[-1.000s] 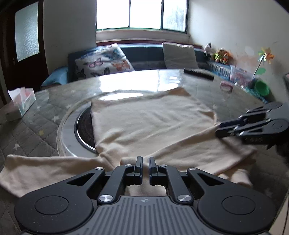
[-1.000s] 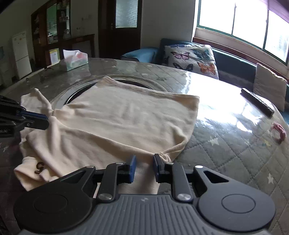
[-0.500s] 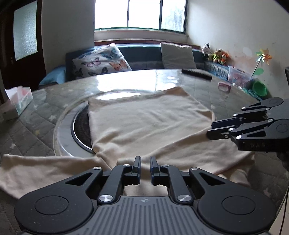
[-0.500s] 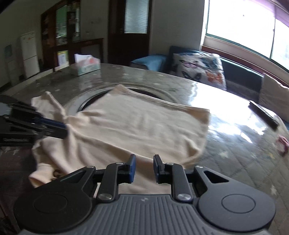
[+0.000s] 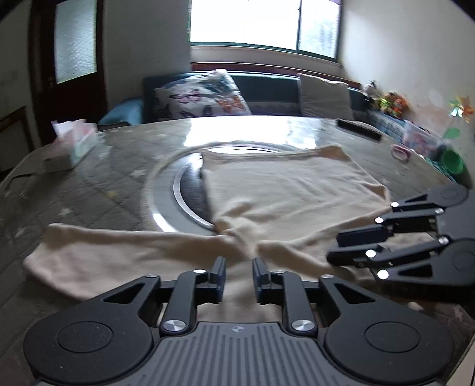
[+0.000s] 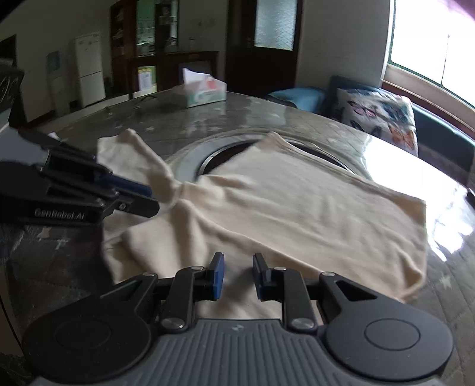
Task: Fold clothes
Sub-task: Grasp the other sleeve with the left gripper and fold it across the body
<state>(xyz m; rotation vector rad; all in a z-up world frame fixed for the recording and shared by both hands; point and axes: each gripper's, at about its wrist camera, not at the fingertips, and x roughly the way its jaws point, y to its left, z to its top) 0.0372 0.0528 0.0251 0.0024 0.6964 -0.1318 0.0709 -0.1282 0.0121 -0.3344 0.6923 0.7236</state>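
Big round tabletop (image 5: 124, 190) here, a quilted star-print cloth under glossy glass that bounces the window (image 5: 264, 23) glare, with a dark round well ringed in metal (image 5: 181, 190) at its centre. Behind it runs a dark bench sofa with a butterfly cushion (image 5: 202, 99). Spread across the tabletop is the cream shirt (image 5: 285, 190), soft and slightly fuzzy, body lying flat half over the ring, one long sleeve (image 5: 98, 252) trailing off to the left, bunched where it joins. The black plastic left gripper (image 5: 237, 277) hangs low over the near hem, blue-padded fingers apart, grasping nothing. Right gripper (image 6: 237, 277) is the same: parted, empty, over the cloth. A tissue box (image 6: 204, 89) sits at the far edge, a dark remote (image 5: 359, 130) opposite.
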